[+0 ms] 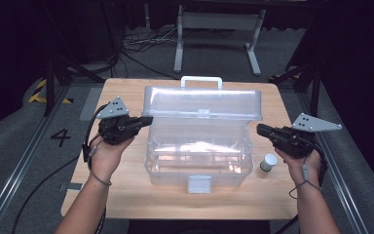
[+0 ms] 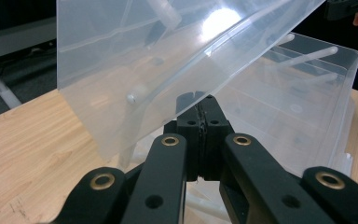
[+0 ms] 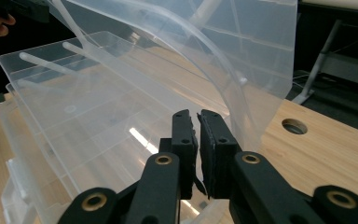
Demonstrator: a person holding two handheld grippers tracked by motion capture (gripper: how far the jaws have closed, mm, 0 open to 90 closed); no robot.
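Between both hand-held grippers, clear box [image 1: 198,158] lies crosswise.

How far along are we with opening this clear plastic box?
Done: the lid is raised off the clear box. In hand: the left gripper is shut on the lid's edge; the right gripper sits at the other edge, slightly parted. Left: tipping the lid fully back; the small jar waits outside.
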